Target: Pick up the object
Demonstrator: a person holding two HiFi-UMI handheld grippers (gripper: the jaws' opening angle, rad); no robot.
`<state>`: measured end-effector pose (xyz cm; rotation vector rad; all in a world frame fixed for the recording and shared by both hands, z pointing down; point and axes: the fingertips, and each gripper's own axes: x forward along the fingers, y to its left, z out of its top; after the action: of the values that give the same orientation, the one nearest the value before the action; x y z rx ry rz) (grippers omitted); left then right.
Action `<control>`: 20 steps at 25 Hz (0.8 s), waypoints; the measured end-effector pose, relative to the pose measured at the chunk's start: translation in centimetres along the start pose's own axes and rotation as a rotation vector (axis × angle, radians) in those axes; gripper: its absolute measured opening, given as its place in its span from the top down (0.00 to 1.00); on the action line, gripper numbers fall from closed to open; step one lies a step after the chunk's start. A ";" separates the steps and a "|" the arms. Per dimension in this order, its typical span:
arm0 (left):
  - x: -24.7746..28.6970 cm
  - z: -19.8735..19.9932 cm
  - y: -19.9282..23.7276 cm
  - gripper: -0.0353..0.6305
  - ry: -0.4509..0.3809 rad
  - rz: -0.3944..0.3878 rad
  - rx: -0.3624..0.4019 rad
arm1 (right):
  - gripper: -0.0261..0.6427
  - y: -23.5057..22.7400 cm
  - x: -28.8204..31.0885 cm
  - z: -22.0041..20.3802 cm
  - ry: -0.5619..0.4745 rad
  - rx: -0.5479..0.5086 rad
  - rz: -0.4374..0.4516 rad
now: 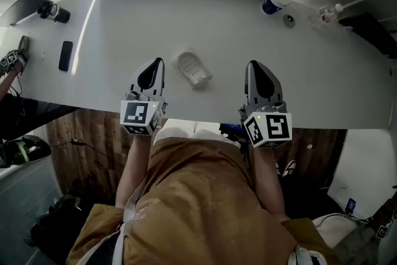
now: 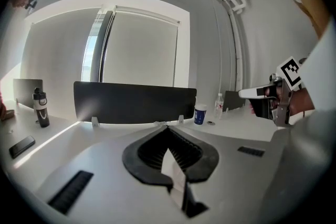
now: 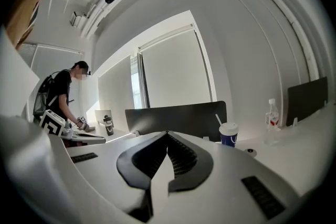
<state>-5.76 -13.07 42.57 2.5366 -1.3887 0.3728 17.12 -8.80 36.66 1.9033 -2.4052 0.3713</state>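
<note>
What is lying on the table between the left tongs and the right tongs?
A small white object, nearer the left tongs and touching neither; the head view shows it.

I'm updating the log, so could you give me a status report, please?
Left gripper and right gripper shut, empty. White object on table between them, untouched. Nothing in the way.

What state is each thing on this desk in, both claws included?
left claw, shut, empty.
right claw, shut, empty.
white object, lying on the desk between the claws, untouched.
paper cup, upright, lid on.
clear bottle, upright, cap on.
phone, lying flat.
</note>
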 end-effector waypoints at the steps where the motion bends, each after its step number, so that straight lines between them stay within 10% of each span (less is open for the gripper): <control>1: 0.1 -0.2 0.0 0.94 0.005 0.001 -0.008 | 0.95 0.0 0.1 -0.1 0.005 -0.003 0.002; 10: 0.1 -3.8 0.7 0.94 0.088 -0.026 -0.013 | 0.95 0.2 0.8 -2.2 0.055 -0.008 -0.002; 20: 1.9 -5.6 -0.1 0.94 0.087 -0.163 -0.222 | 0.95 1.1 1.9 -3.5 0.102 0.002 0.012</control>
<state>-5.33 -12.72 48.46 2.3997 -1.1163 0.2782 15.21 -9.63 40.20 1.8250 -2.3530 0.4589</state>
